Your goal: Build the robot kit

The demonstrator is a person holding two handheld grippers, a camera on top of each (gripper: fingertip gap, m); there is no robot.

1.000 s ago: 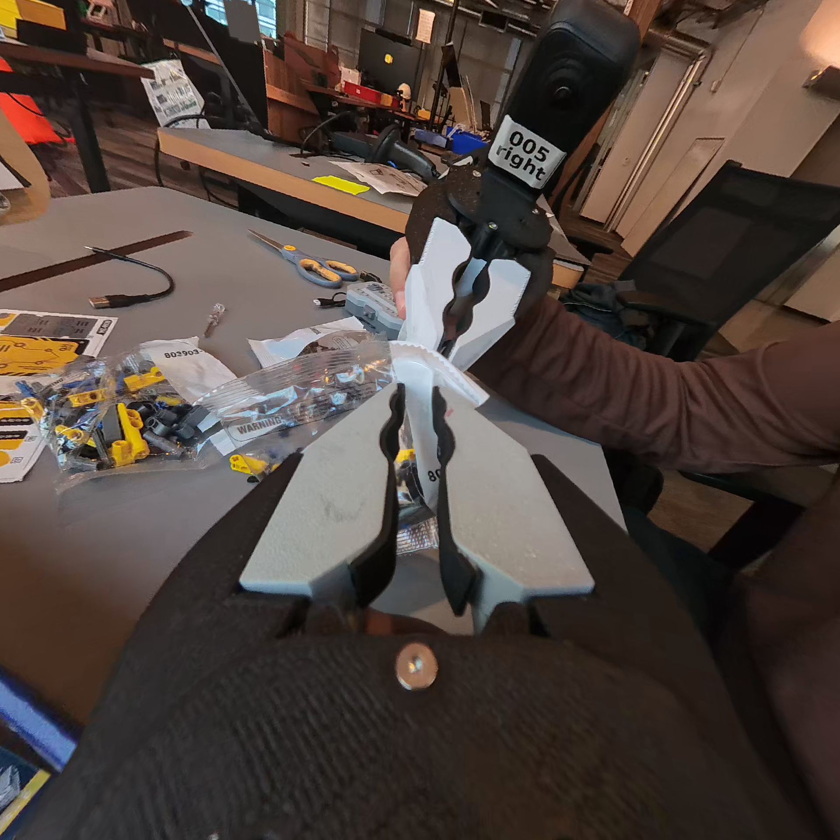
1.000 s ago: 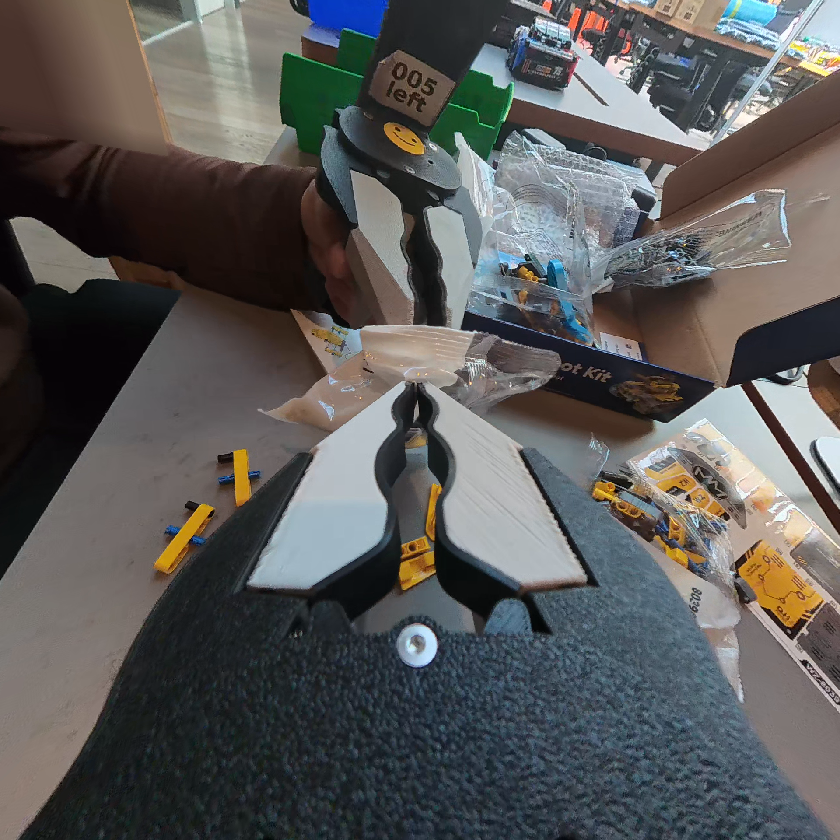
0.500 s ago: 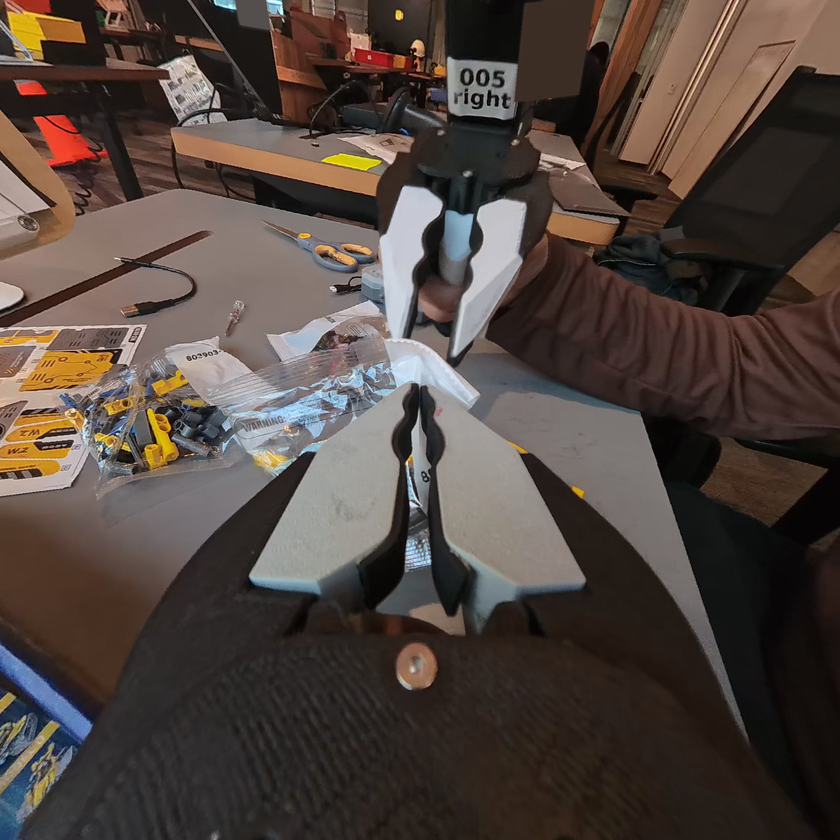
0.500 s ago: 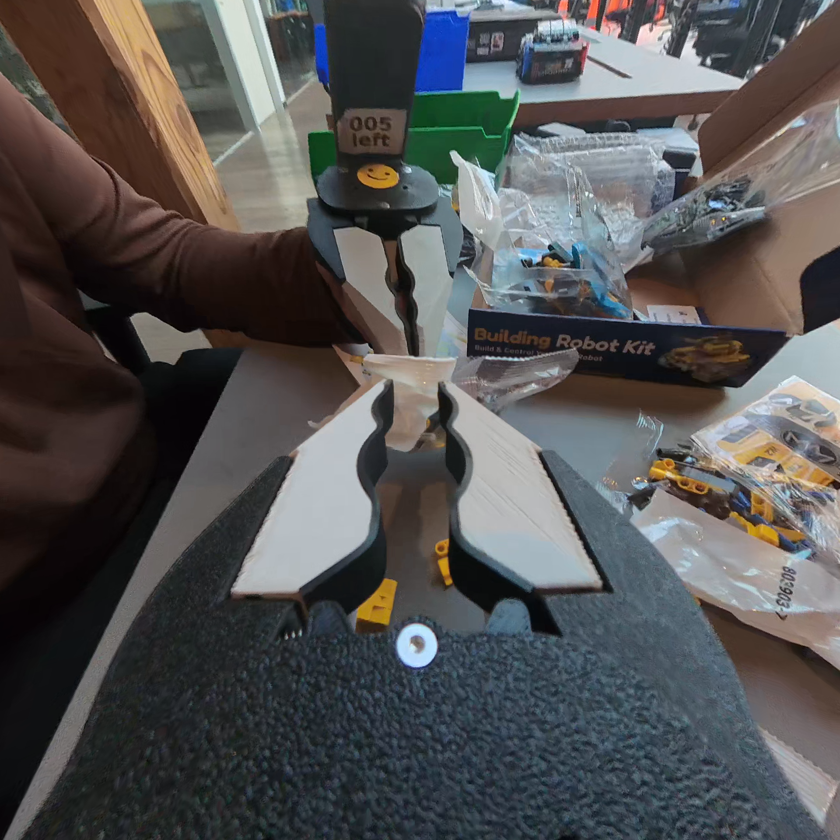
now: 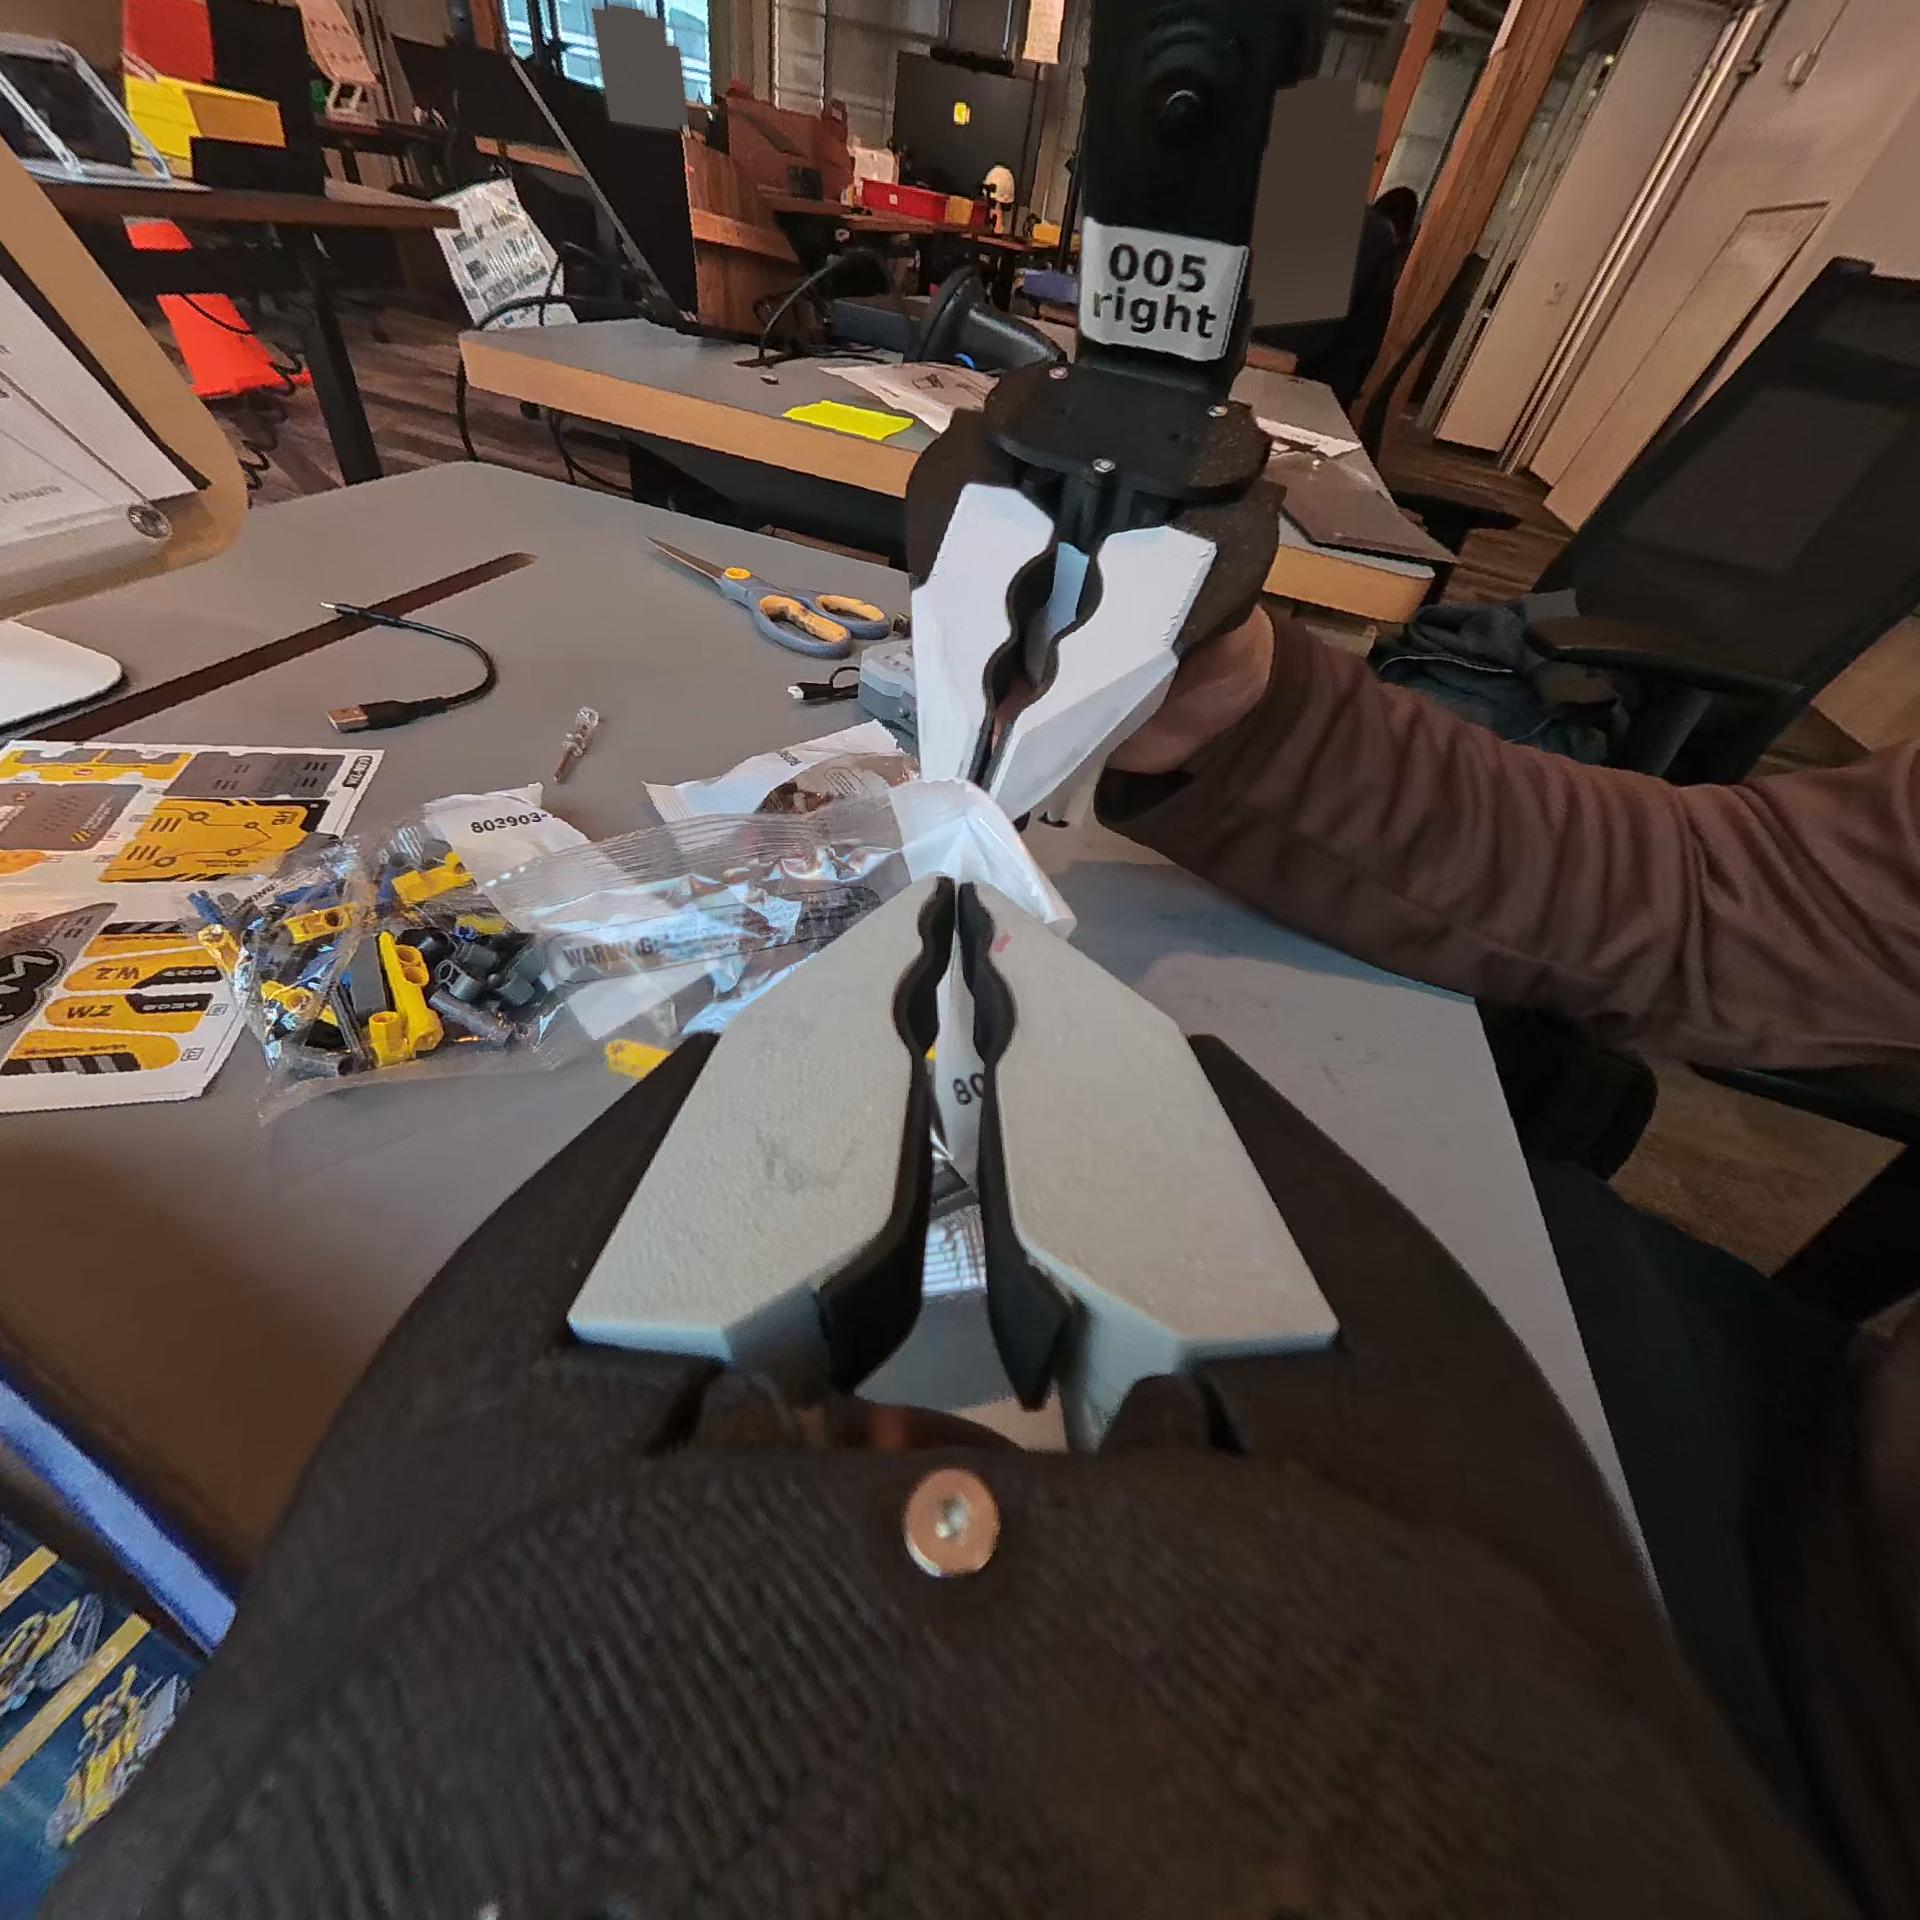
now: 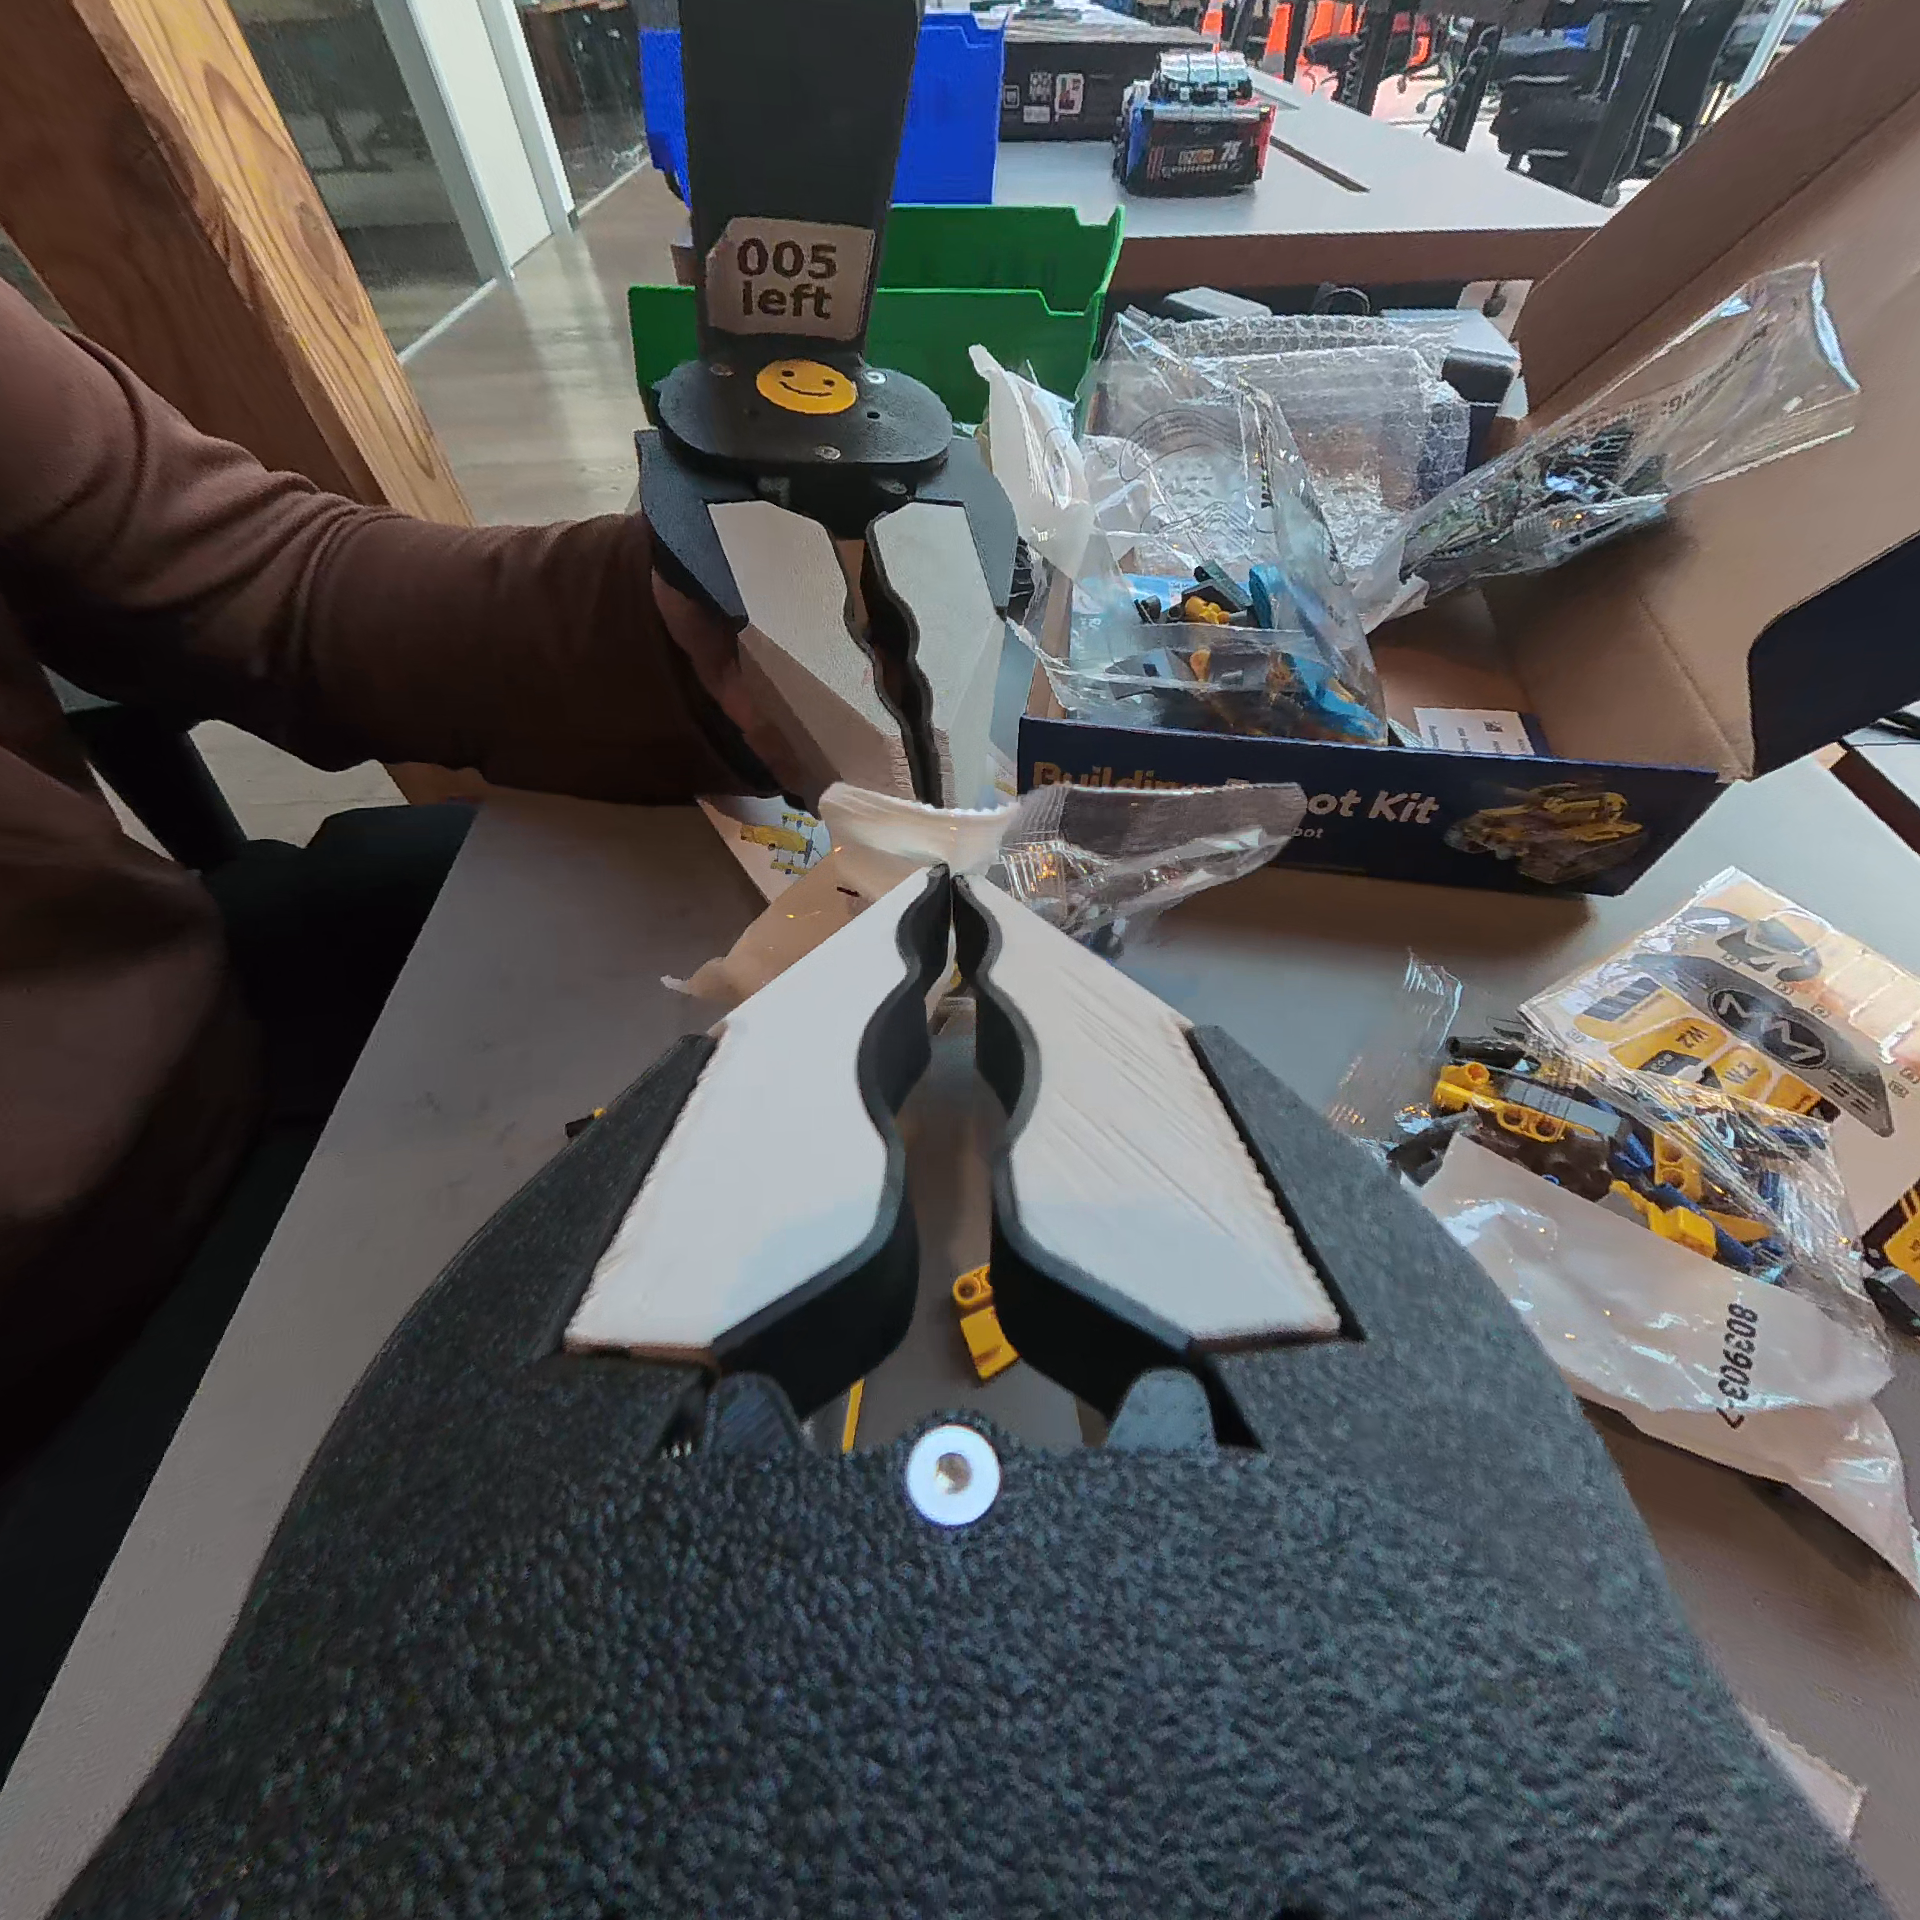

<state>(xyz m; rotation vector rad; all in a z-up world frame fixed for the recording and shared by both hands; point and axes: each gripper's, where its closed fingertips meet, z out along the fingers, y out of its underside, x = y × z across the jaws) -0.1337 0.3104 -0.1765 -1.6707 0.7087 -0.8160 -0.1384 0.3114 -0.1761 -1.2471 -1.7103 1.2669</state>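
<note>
A clear plastic bag [image 5: 717,883] with a white end hangs above the grey table [image 5: 1299,997] between my two grippers. My left gripper [image 5: 956,888] is shut on the bag's white end, which runs down between its pads. My right gripper [image 6: 951,875] is shut on the same white end [image 6: 914,831] from the opposite side. In the left wrist view the right gripper [image 5: 982,779] pinches the bag's top edge. In the right wrist view the left gripper [image 6: 928,790] points down onto the same edge. The bag's clear part [image 6: 1143,842] trails off to the right.
A second bag of yellow and dark parts [image 5: 343,966] and a sticker sheet [image 5: 125,831] lie to the left. Scissors [image 5: 790,608] and a USB cable [image 5: 416,675] lie farther back. An open box [image 6: 1351,810] holds more bags. Loose yellow parts [image 6: 982,1320] lie on the table. My two grippers' fingertips are within a few centimetres of each other.
My right gripper opened, moved along the bag's white end and shut on it again. My left gripper closed fully on the white end. The bag is now pinched from both sides.
</note>
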